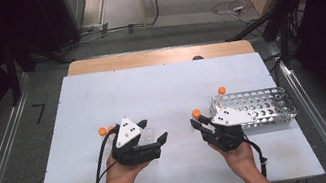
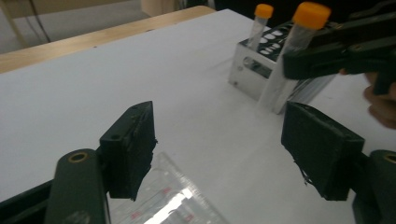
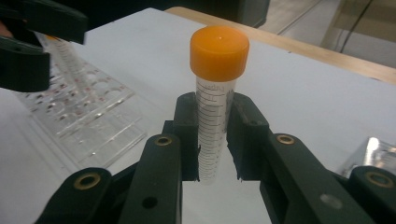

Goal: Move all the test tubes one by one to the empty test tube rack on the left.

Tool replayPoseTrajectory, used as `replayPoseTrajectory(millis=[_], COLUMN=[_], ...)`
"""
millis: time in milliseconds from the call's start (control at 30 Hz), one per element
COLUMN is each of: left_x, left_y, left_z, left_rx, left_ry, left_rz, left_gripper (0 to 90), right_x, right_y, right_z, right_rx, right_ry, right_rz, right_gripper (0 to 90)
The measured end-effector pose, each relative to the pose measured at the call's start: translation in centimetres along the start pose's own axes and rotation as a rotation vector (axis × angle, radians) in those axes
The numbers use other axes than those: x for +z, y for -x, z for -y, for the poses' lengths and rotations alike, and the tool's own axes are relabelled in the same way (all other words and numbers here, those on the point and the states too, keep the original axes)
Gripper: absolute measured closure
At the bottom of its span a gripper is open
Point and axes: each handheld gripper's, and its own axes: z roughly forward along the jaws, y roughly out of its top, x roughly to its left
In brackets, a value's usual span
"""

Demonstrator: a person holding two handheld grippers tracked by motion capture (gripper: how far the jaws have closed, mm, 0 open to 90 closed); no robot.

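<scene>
Jaws of right gripper (image 3: 212, 140) clamp orange-capped tube (image 3: 215, 98) upright – metal rack (image 1: 274, 102) just to its right; left gripper (image 2: 224, 149) jaws apart, empty.

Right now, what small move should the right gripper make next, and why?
Probably carry the tube over to the metal rack and lower it into a free hole: the right gripper is shut on it upright, and one tube already stands there.
</scene>
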Motion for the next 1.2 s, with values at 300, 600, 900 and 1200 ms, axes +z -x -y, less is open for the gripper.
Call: replayPoseTrajectory(millis=[300,600,900,1200], left_x=[1.4,2.7,3.0,3.1], left_y=[1.6,2.8,3.2,3.3], left_z=[-1.0,-0.9,-0.7,-0.6], left_rx=[0.01,0.051,0.058,0.076], left_ry=[0.038,0.023,0.029,0.026], left_rz=[0.049,0.066,0.079,0.056], left_gripper=[31.9,51.2,57.6,69.1], right_x=[1.1,1.8,2.2,2.1], right_y=[-1.4,-2.3,-3.0,-3.1], right_z=[0.3,0.5,0.6,0.7], right_rx=[-0.014,-0.006,-0.02,-0.022], right_ry=[-0.036,-0.066,-0.088,-0.091], right_rz=[-0.059,-0.113,-0.154,-0.159], right_gripper=[72.5,72.4,72.4,72.4])
